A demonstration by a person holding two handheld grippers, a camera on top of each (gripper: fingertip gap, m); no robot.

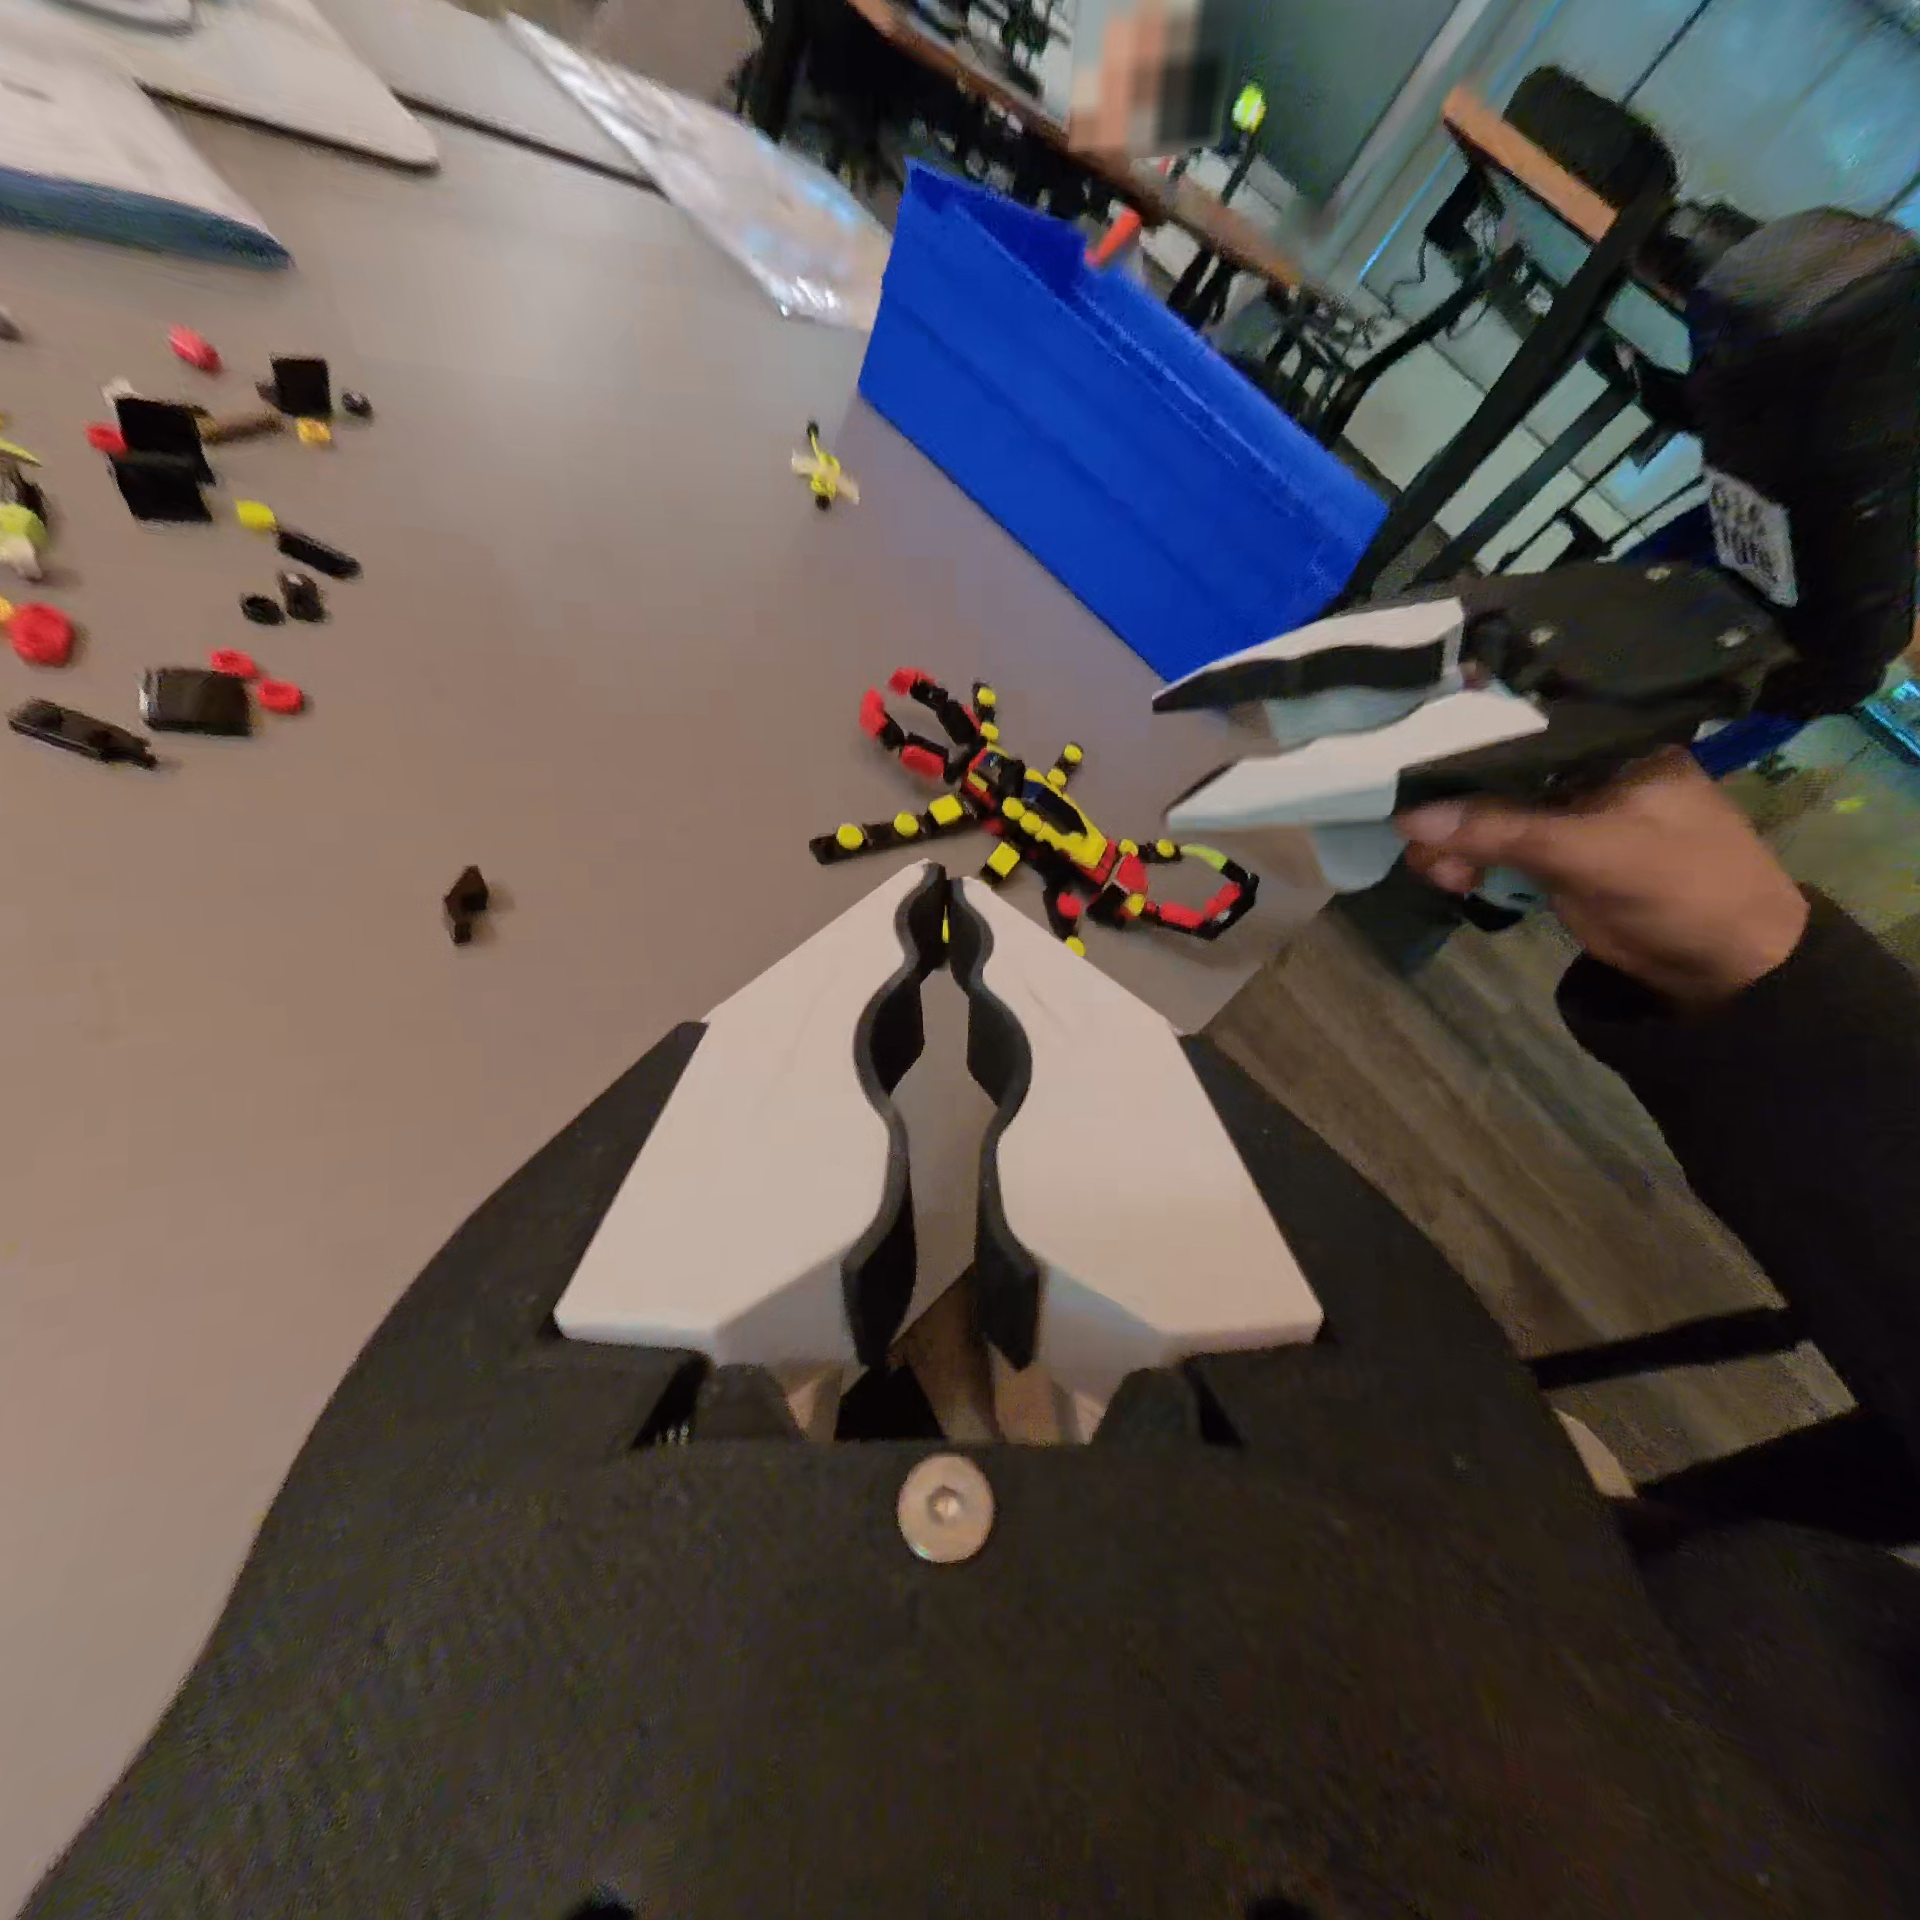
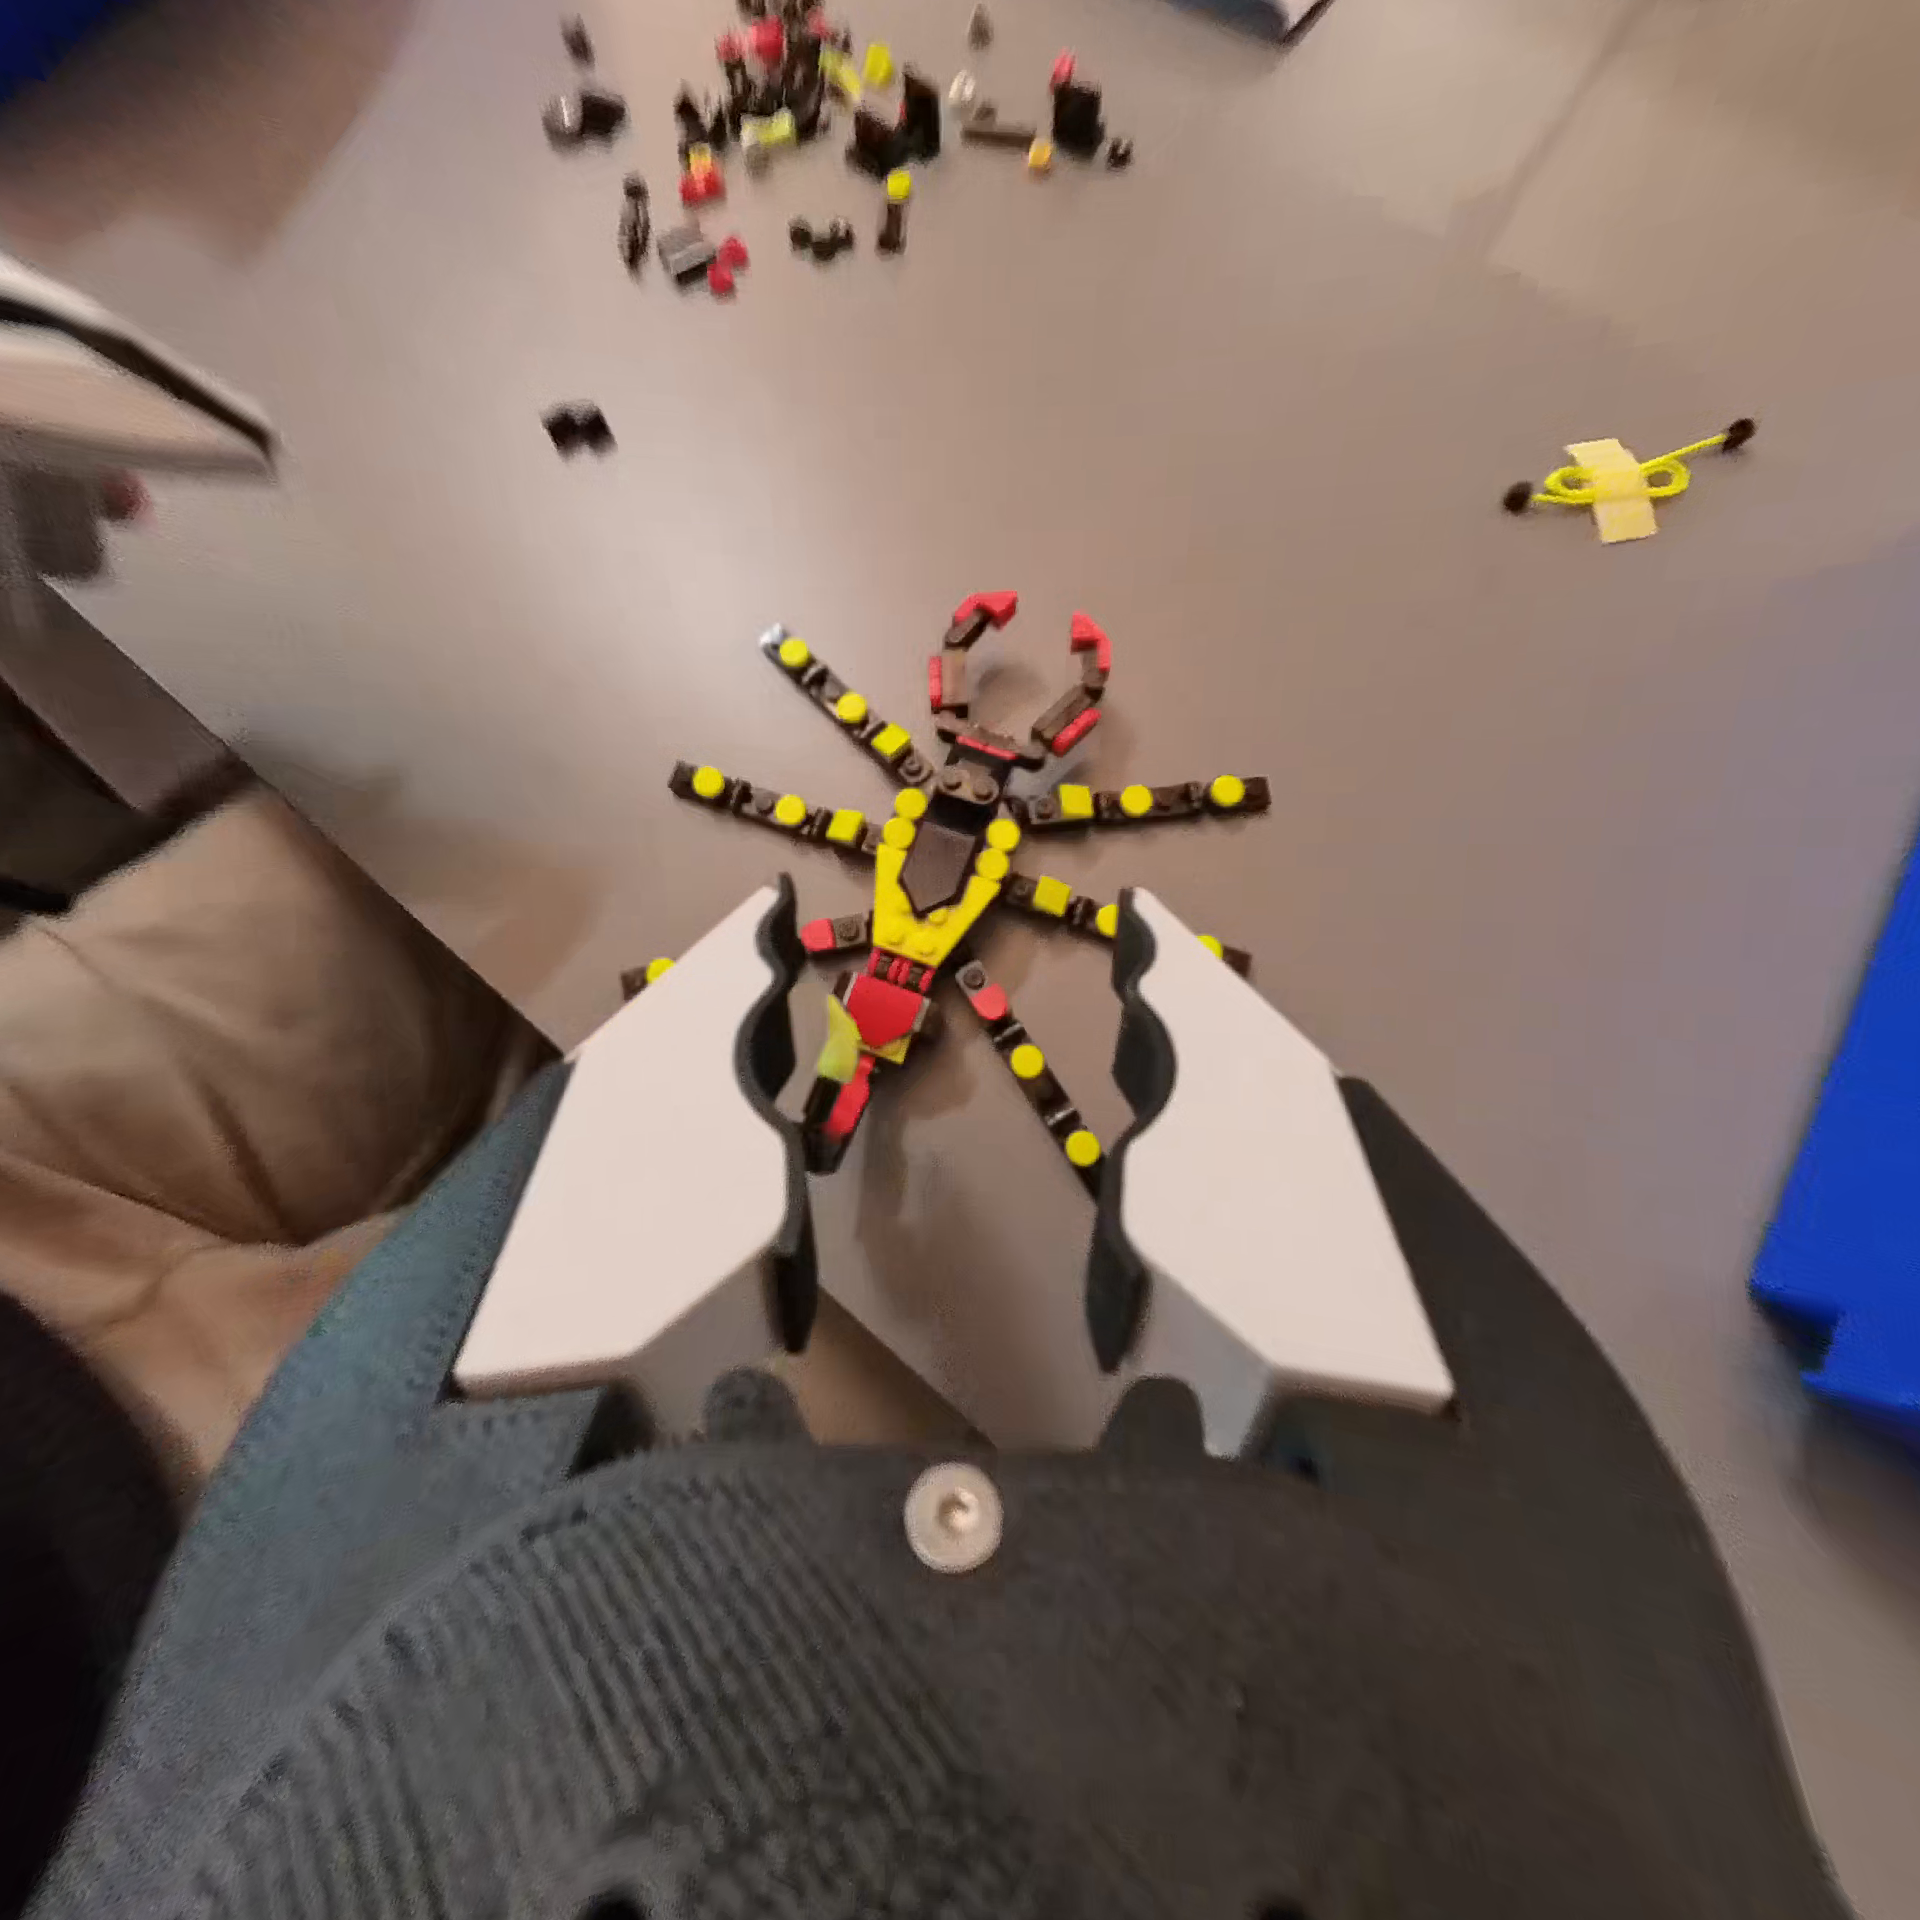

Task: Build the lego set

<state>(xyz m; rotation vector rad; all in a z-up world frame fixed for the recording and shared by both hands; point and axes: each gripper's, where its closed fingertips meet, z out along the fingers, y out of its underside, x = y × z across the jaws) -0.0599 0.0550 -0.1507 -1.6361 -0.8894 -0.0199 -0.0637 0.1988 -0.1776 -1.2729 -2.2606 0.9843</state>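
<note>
A brick-built scorpion (image 1: pixel 1039 810), black with yellow studs and red claws and tail, lies flat on the grey table (image 1: pixel 623 727) near its edge. My left gripper (image 1: pixel 943 894) is shut, with a thin sliver of a small yellow piece (image 1: pixel 945 925) between its pad tips; it hovers just short of the scorpion. It shows blurred at the left edge of the right wrist view (image 2: pixel 208 436). My right gripper (image 2: pixel 956 899) is open above the scorpion (image 2: pixel 935 862), its fingers either side of the rear body and red tail without touching. The left wrist view shows it open and raised (image 1: pixel 1169 758).
A blue bin (image 1: pixel 1091 436) stands on the table beyond the scorpion, and shows at the right in the right wrist view (image 2: pixel 1860 1195). Several loose bricks (image 2: pixel 831 135) lie farther off, with a lone black piece (image 2: pixel 577 426) and a yellow string piece (image 2: pixel 1616 483). A hand (image 1: pixel 1621 883) holds the right gripper. My left gripper's tips are some 12 cm from the lone black piece (image 2: pixel 577 426). The left camera catches it too, in the left wrist view (image 1: pixel 470 900).
</note>
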